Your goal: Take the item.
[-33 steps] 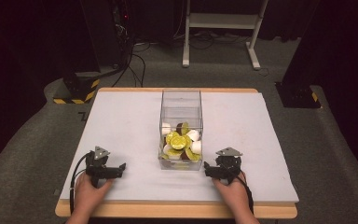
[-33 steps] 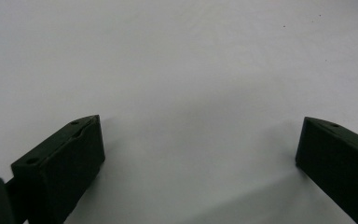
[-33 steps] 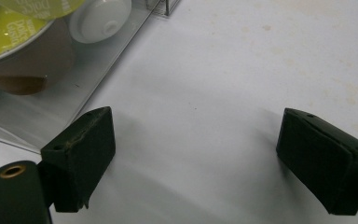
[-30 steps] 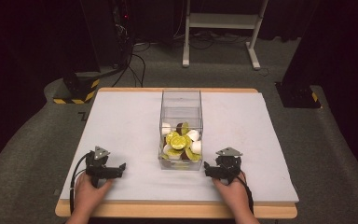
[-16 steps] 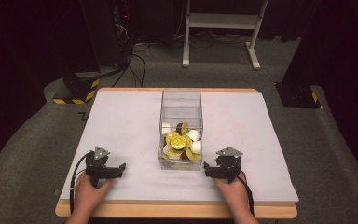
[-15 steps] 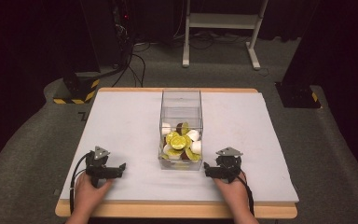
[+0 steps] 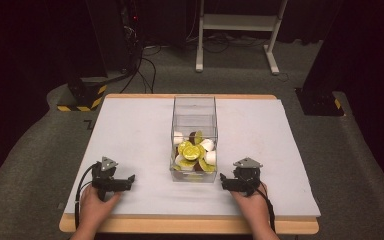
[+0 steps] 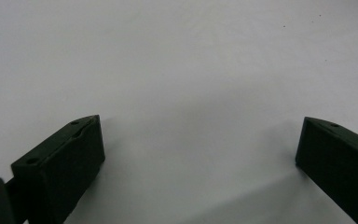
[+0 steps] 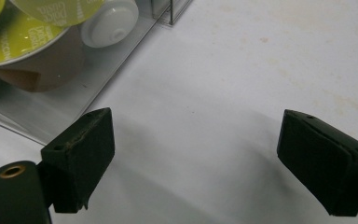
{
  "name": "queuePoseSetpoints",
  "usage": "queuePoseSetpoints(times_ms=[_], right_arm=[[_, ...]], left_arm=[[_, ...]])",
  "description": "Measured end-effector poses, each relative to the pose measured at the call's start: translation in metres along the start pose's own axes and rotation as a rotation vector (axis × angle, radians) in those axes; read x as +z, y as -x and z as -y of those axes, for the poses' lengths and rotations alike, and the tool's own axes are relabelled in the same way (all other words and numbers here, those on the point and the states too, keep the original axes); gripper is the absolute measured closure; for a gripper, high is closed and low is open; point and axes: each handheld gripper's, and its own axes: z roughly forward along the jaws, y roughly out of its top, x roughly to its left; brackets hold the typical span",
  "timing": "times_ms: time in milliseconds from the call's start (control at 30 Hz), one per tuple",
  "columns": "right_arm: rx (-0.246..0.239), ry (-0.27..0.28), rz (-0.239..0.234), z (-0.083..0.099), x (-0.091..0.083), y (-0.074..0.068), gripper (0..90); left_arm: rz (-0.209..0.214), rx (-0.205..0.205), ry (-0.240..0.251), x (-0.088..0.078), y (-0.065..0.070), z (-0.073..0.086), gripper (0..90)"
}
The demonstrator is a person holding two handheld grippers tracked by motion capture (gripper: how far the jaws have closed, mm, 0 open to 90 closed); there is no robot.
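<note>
A clear plastic box stands in the middle of the white table cover, holding several coffee capsules with green, white and brown tops. My left gripper rests near the front left of the table, open, with nothing but white surface between its jaws. My right gripper rests at the front right, just beside the box's near right corner, open and empty. In the right gripper view the box wall and green-lidded capsules sit at upper left.
The white cover lies on a wooden table. Beyond the far edge are dark floor, cables, a white frame's legs and yellow-black striped bases. Open surface lies on both sides of the box.
</note>
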Motion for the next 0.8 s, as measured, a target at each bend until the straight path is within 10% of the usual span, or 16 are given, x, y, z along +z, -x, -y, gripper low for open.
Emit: queuePoseSetpoints(times_ms=[800], right_arm=[[-0.044, 0.065, -0.042, -0.002, -0.014, -0.004, 11.5]], left_arm=[[0.000, 0.000, -0.001, 0.000, 0.000, 0.000, 1.2]])
